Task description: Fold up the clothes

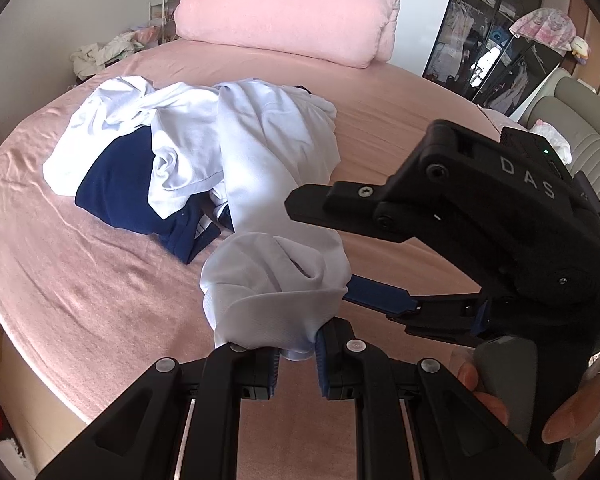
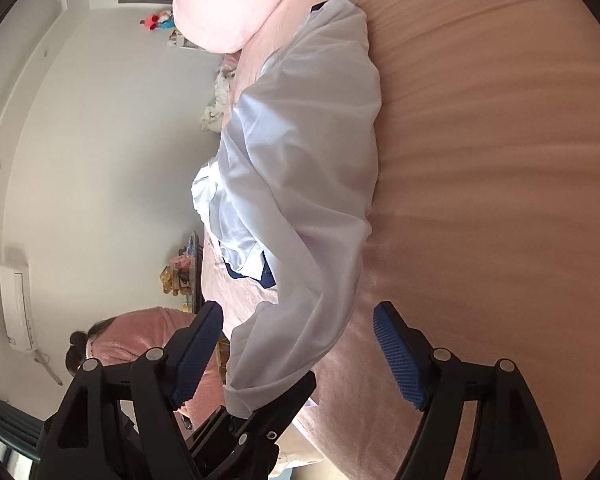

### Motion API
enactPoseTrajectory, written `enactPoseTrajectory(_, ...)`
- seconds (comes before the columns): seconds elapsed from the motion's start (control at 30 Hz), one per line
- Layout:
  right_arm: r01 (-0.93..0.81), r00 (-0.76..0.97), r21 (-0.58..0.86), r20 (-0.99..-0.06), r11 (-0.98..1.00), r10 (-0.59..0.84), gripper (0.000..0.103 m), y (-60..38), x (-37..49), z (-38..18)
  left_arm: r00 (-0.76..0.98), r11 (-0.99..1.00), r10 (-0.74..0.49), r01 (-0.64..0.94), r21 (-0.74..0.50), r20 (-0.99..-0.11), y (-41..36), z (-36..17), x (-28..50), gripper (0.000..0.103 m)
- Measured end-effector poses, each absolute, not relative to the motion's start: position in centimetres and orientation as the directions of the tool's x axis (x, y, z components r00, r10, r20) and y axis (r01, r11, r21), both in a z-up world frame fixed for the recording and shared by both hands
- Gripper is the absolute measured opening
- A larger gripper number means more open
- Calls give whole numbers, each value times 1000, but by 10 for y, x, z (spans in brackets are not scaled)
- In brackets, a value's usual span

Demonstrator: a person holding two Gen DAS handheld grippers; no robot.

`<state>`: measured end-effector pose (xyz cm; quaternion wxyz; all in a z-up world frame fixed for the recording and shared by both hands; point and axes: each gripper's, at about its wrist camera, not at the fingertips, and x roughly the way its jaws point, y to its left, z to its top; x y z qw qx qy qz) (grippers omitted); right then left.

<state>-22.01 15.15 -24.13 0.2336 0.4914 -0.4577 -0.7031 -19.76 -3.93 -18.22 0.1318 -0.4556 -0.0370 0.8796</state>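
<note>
A crumpled white garment [image 1: 260, 152] with navy blue parts [image 1: 116, 192] lies in a heap on the pink bed [image 1: 100, 280]. One white sleeve end [image 1: 276, 280] stretches toward me. My left gripper [image 1: 298, 368] is shut on that sleeve's edge, low in the left wrist view. From the right comes my right gripper [image 1: 320, 244], open, one finger above the sleeve and one blue-padded finger [image 1: 380, 294] under it. In the right wrist view the white garment [image 2: 300, 160] runs between the wide-open right gripper [image 2: 296, 354] fingers, and the left gripper [image 2: 256, 412] pinches its near end.
A folded pink duvet [image 1: 292, 12] sits at the bed's far end. A dark glass wardrobe [image 1: 488, 40] and a grey padded seat [image 1: 580, 140] stand right. Loose clothes [image 1: 100, 52] lie far left. A hand [image 1: 488, 392] holds the right gripper. A person in pink [image 2: 140, 340] is beside the bed.
</note>
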Motion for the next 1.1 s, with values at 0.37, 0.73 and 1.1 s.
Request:
enactPoseTrajectory(0.37,-102,-360,827,-549,-553,-754,21,113,-241,-253,-529,-948,317,-195,-250,-787,-72,-182,-202,12)
enactPoseTrajectory(0.73,-113,-426,792,-584,-600,-691,9,120,-236,-249,-306,-855,509,-71,-514,-804,-102,-200,-218,73)
enactPoseTrajectory(1.1,-106,-487,749,-613,-654,-623,9,137,-225,-239,-357,-916,400,-140,-375,-844,-83,-172,-241,74)
